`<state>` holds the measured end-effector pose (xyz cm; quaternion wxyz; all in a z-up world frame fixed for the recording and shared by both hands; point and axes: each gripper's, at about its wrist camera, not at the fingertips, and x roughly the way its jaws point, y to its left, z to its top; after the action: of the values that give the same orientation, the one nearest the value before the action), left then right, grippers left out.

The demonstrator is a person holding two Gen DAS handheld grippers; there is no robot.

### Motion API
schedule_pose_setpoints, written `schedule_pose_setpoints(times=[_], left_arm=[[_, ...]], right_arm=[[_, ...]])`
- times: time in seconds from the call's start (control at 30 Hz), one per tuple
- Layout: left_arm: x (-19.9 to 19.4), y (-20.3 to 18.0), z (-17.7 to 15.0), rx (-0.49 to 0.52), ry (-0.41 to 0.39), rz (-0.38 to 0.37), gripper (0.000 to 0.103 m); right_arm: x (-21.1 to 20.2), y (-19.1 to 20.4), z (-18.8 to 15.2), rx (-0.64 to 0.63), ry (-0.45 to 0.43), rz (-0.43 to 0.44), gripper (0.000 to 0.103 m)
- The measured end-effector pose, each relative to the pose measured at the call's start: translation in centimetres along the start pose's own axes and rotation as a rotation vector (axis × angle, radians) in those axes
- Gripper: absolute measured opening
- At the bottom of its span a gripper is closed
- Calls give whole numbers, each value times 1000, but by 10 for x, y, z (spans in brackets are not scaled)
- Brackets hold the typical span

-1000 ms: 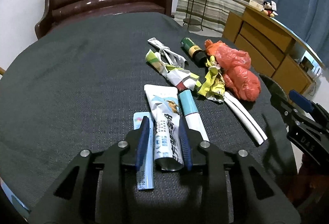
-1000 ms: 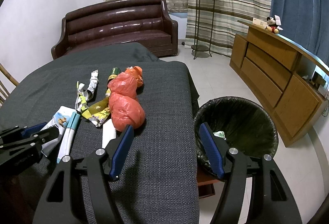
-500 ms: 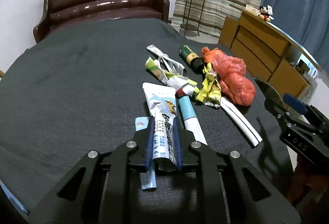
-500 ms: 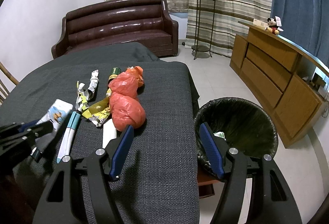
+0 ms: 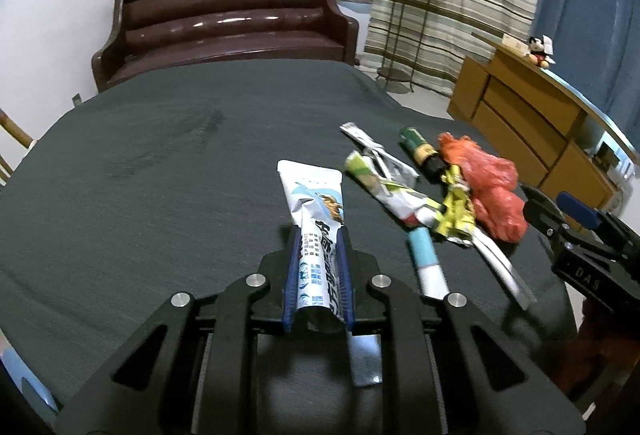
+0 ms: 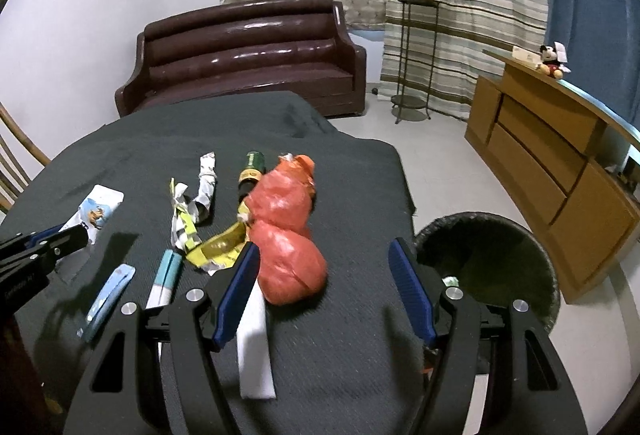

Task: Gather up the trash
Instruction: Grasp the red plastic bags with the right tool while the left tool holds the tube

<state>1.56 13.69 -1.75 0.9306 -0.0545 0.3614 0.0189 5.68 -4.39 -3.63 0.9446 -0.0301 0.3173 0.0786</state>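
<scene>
Two grippers show. At the bottom centre of the left wrist view, the left gripper [image 5: 318,235] is clenched on a white printed tube [image 5: 316,211], its blue pads pressing both sides of the tube's lower half while the flat crimped end sticks out toward the frame's middle. In the right wrist view the same tube [image 6: 96,213] appears at the left edge, raised above the grey cloth [image 6: 352,315], with a shadow beneath it.

At the bottom of its own view, the right gripper [image 6: 324,263] is spread wide and grips nothing. An orange bag [image 6: 286,231] sits just beyond its left pad, near the frame's centre. A white strip [image 6: 254,339] lies under that pad, running toward the bottom edge.

Left of the bag lie a yellow wrapper [image 6: 218,249], a teal-and-white tube [image 6: 166,275], a pale blue stick [image 6: 106,295], crumpled paper [image 6: 206,179] and a green bottle [image 6: 252,169].

A black-lined bin [image 6: 488,267] stands beyond the cloth's edge at lower right, just past the right pad.
</scene>
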Motion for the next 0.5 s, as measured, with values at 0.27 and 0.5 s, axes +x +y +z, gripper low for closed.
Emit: schedule_pose_setpoints(times=[0.27, 0.5], left_arm=[[9, 14, 5, -6, -8, 26, 17], [16, 15, 3, -15, 4, 15, 17]], right_arm=[[18, 8, 7, -23, 51, 3, 68], [23, 15, -1, -38, 113, 48, 43]])
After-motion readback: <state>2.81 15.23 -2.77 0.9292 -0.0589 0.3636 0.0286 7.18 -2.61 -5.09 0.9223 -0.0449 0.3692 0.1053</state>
